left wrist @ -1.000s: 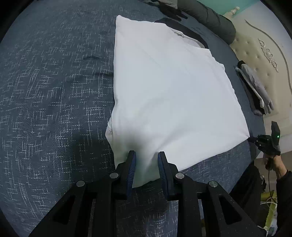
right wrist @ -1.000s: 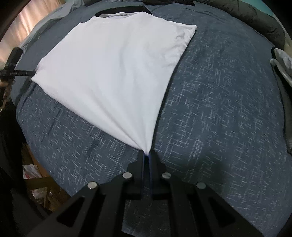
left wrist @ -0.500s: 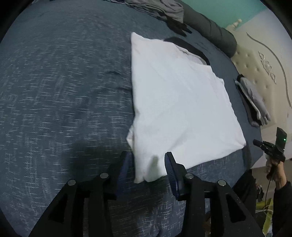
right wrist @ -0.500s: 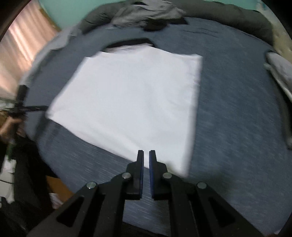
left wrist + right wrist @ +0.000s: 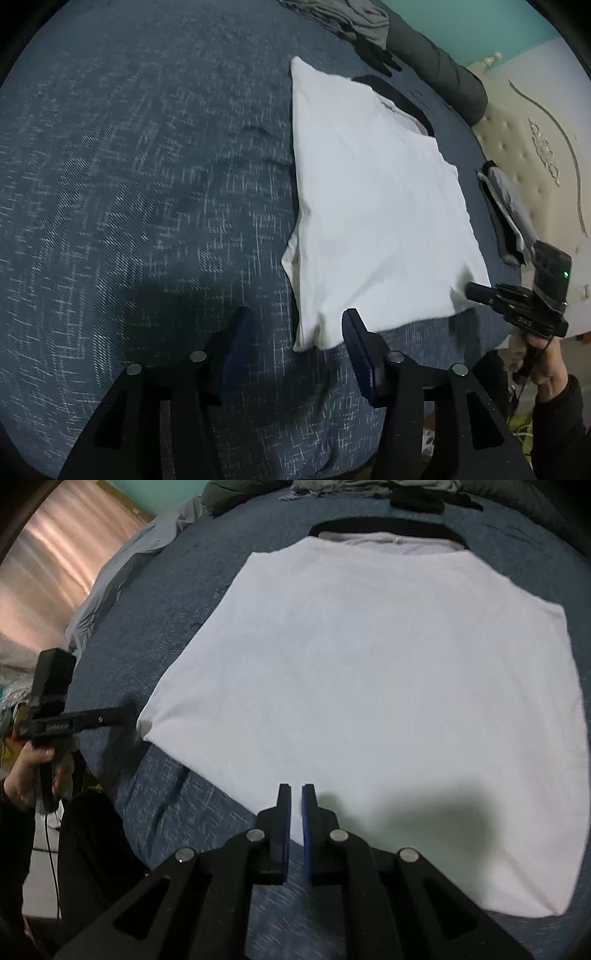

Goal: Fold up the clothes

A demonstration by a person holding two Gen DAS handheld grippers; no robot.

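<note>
Smooth white shirt (image 5: 373,206) folded square; flecked woven blue bedspread (image 5: 129,184)

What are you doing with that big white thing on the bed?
A person is folding clothes on a bed with a dark blue speckled cover, holding a black two-finger gripper in each hand. A white T-shirt lies flat, already folded into a rough square. The left gripper has just been opening, with the shirt's near corner lying loose between its fingers. The right gripper is shut with nothing in it, above the shirt's near edge. A grey folded garment lies beside a cream headboard.
</note>
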